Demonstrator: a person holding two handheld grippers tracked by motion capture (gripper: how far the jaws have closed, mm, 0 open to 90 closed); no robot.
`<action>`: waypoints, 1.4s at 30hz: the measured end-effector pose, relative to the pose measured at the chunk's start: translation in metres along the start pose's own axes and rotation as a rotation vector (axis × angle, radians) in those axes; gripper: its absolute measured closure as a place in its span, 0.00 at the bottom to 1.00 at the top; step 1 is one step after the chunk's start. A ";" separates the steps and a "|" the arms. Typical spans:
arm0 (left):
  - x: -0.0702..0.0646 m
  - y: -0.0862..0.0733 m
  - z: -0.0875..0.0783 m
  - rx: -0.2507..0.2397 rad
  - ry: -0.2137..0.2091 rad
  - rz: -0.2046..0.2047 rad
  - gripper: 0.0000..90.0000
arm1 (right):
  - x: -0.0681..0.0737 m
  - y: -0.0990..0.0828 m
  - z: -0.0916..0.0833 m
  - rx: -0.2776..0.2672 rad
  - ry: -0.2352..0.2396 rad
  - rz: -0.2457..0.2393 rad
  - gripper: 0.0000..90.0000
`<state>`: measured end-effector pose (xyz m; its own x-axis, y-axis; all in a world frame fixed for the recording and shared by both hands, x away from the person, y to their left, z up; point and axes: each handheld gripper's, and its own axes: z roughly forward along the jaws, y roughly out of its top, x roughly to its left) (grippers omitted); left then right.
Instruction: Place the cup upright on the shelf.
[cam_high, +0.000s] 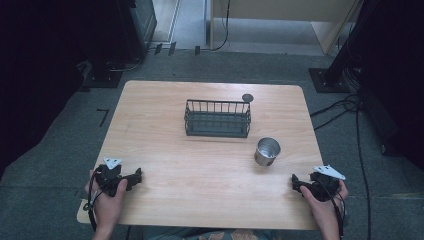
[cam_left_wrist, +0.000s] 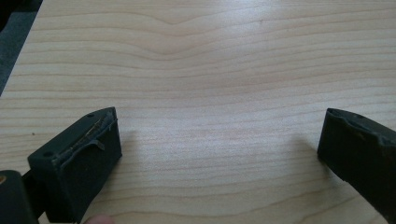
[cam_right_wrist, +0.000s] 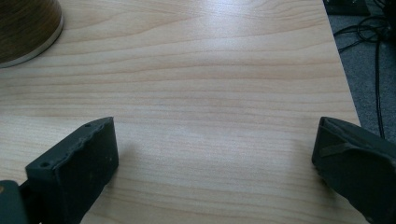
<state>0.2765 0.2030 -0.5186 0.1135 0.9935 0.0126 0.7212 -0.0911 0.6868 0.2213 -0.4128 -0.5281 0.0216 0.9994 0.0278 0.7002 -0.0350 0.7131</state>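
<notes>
A dark wire basket (cam_high: 217, 119) stands empty at the middle of the wooden table (cam_high: 200, 170). To its right front is a shiny metal cup (cam_high: 267, 151), upright; its base (cam_right_wrist: 23, 28) shows at the top left of the right gripper view. My left gripper (cam_high: 136, 176) rests at the table's front left, held in a hand. Its jaws stand wide apart over bare wood in its own view (cam_left_wrist: 219, 140). My right gripper (cam_high: 295, 182) sits at the front right, a little in front of the cup, open too (cam_right_wrist: 215, 149), with nothing between its jaws.
A small dark round disc (cam_high: 247, 97) lies just behind the basket's right corner. The table's right edge (cam_right_wrist: 343, 74) runs close to my right gripper, with grey floor and cables (cam_right_wrist: 373, 42) beyond. Dark stands and cables surround the table.
</notes>
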 end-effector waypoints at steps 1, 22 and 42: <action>0.000 0.000 0.000 0.000 0.000 0.000 0.00 | 0.000 0.000 0.000 0.000 0.000 0.000 0.00; 0.000 0.000 0.000 0.000 0.000 0.000 0.00 | 0.018 0.008 -0.011 -0.032 0.047 0.005 0.00; 0.000 0.000 0.000 0.000 0.000 0.000 0.00 | 0.051 0.022 -0.009 -0.077 0.165 0.002 0.00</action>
<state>0.2766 0.2029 -0.5186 0.1134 0.9935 0.0126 0.7213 -0.0910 0.6866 0.2310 -0.3623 -0.5044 -0.0985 0.9853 0.1396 0.6431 -0.0440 0.7645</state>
